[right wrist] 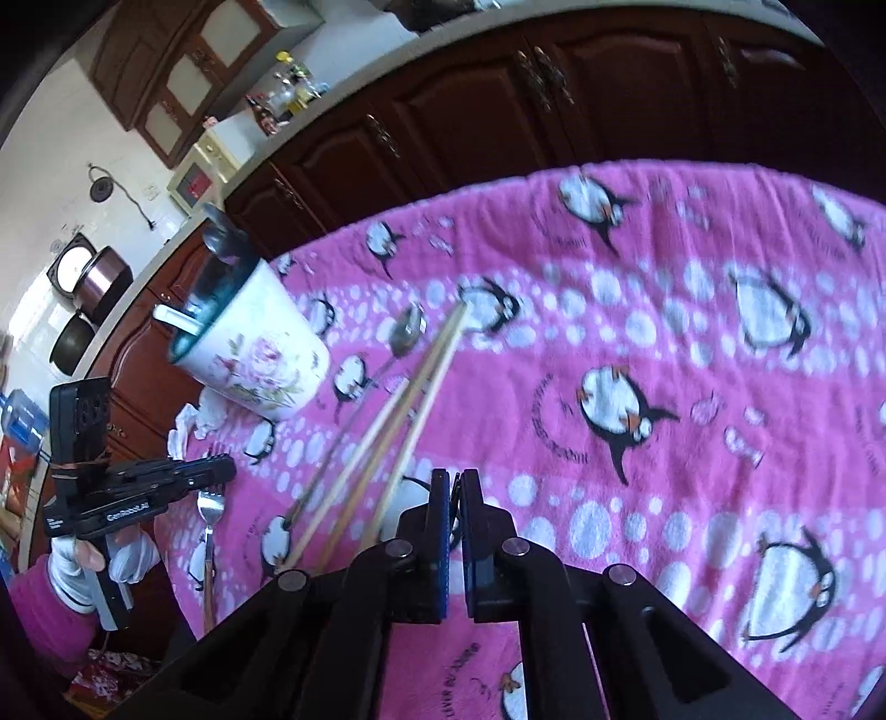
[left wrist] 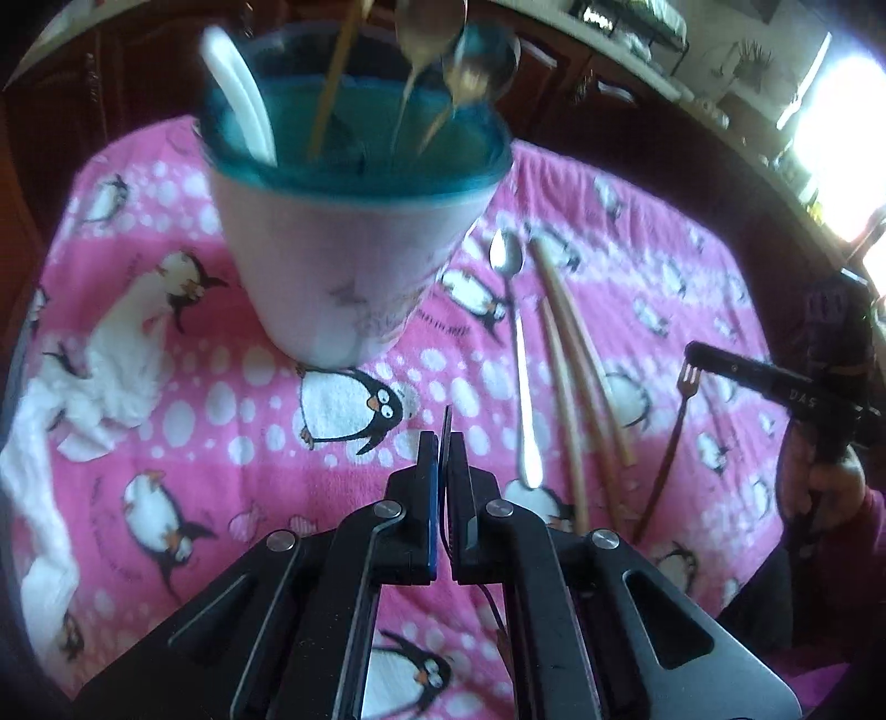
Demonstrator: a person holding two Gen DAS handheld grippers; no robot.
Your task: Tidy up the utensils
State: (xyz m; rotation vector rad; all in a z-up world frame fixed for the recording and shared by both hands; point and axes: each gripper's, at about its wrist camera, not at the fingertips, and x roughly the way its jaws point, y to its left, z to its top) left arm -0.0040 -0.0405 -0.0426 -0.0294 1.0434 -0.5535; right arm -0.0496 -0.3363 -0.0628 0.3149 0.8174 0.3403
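Note:
A white floral cup with a teal inside point(left wrist: 338, 260) stands on the pink penguin cloth point(left wrist: 221, 387) and holds a white spoon point(left wrist: 238, 94), metal spoons point(left wrist: 437, 33) and a chopstick. It also shows in the right wrist view point(right wrist: 260, 354). A metal spoon point(left wrist: 518, 354), three wooden chopsticks point(left wrist: 576, 376) and a fork point(left wrist: 673, 443) lie on the cloth to its right. My left gripper point(left wrist: 446, 443) is shut and empty, just in front of the cup. My right gripper point(right wrist: 455, 487) is shut and empty beside the chopsticks point(right wrist: 387, 437); it shows at the fork's tines in the left wrist view point(left wrist: 698, 354).
A crumpled white tissue point(left wrist: 111, 376) lies left of the cup. Dark wooden cabinets point(right wrist: 498, 111) stand beyond the table edge, with a counter holding pots point(right wrist: 94, 282) and jars. The fork point(right wrist: 209, 531) lies near the table's edge by the left gripper point(right wrist: 221, 471).

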